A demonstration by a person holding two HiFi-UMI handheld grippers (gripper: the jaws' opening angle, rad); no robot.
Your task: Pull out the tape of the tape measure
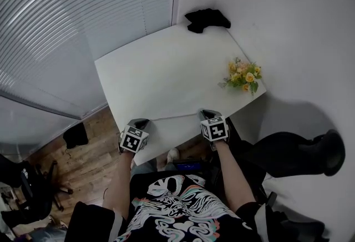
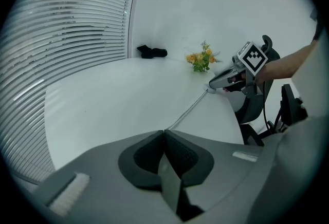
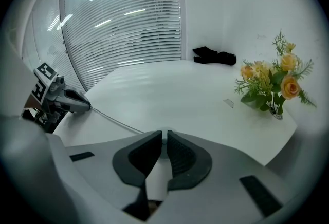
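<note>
at the near edge of a white table (image 1: 166, 69), two hand-held grippers, well apart, both pointing down and forward. in the left gripper (image 2: 164, 134), jaws pressed fully together, with the thin end of the tape (image 2: 187, 111) pinched flat between the dark pads. from there, drawn out in a straight, narrow line low across the near strip of the tabletop, over to the right gripper (image 3: 164, 138). whether touching the surface or just above it, impossible to tell. in the right gripper, jaws closed to a thin slit on the small pale tape measure case (image 2: 212, 88), held at the very tips by the table's near edge.

further off, near the table's right edge, a bunch of yellow and orange flowers (image 1: 242, 76) with green sprigs, upright. at the far corner, against the white wall, a crumpled black cloth (image 1: 206, 19). along the left side, slatted blinds (image 1: 72, 24) behind glass. beside the table on the right, a black chair (image 1: 294, 152). below left, wooden floor (image 1: 89, 163).
</note>
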